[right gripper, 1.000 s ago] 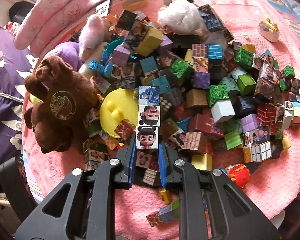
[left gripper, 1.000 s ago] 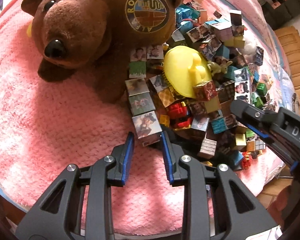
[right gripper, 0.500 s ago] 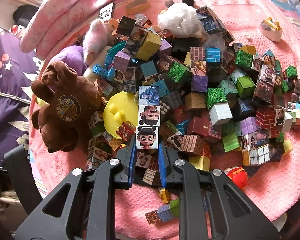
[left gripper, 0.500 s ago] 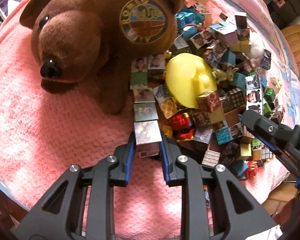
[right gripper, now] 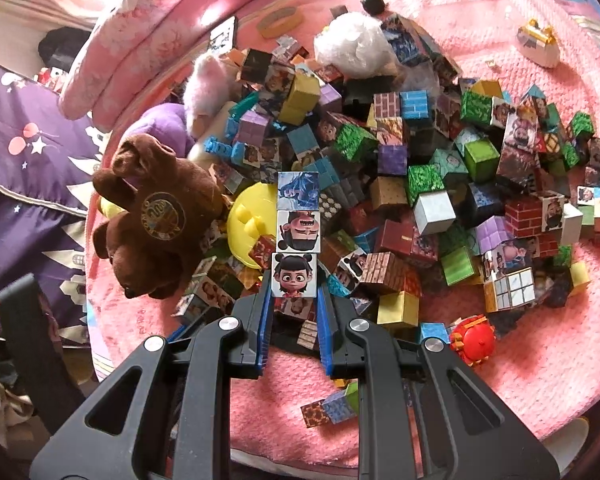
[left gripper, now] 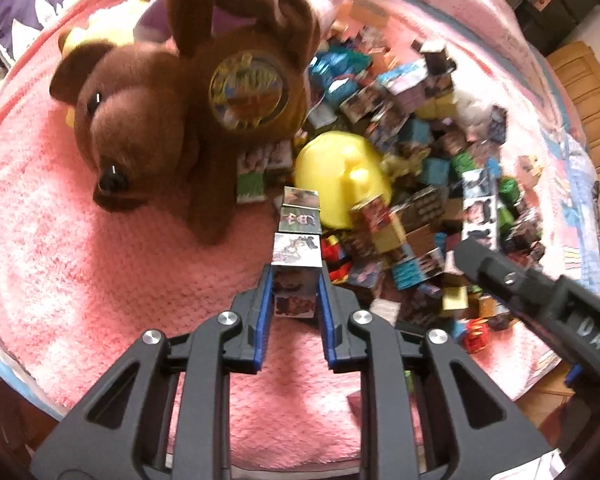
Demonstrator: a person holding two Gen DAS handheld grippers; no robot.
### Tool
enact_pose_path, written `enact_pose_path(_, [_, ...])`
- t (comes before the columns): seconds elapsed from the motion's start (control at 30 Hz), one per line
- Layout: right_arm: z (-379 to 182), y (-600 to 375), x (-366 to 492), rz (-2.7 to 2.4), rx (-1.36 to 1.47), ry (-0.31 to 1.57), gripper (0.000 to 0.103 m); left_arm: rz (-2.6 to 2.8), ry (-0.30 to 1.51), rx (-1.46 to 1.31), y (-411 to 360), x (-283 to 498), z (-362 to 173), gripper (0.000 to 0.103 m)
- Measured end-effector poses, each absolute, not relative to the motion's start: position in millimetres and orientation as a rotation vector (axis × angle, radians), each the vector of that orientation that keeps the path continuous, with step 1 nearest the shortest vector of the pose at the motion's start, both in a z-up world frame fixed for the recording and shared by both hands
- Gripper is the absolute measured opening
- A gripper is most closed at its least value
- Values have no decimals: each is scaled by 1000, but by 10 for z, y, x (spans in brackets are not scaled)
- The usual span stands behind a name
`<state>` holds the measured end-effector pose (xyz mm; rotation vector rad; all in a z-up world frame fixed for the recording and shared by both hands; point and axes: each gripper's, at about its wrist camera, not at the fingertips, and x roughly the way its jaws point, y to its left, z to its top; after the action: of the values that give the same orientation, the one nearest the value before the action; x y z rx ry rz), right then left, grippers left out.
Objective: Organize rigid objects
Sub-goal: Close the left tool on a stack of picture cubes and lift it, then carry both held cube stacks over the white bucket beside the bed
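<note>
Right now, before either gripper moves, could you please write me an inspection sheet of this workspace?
Surface: pink fleece blanket, bare in front of the left gripper.
Job's things: left block strip and right block strip, each a row of picture cubes held at its near end.
Clutter: heap of loose cubes, brown plush bear, yellow plastic piece, white plush, red toy.
Grippers: left gripper shut on its strip; right gripper shut on its strip, and visible at the right of the left view.
Cables: nothing seen.
Surroundings: pink pillows, purple starred fabric, wooden floor.
</note>
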<state>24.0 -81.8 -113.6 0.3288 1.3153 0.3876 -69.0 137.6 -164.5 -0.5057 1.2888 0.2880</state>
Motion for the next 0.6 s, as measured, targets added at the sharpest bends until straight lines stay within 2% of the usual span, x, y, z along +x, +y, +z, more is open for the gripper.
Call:
enact_pose_path(0.27, [-889, -848, 228, 373, 326, 1259, 18, 245, 1250, -516, 1384, -547, -1408, 20])
enact_pose_path(0.6, [-707, -1130, 145, 219, 408, 1208, 18, 64, 1218, -387, 1158, -323, -1116, 20])
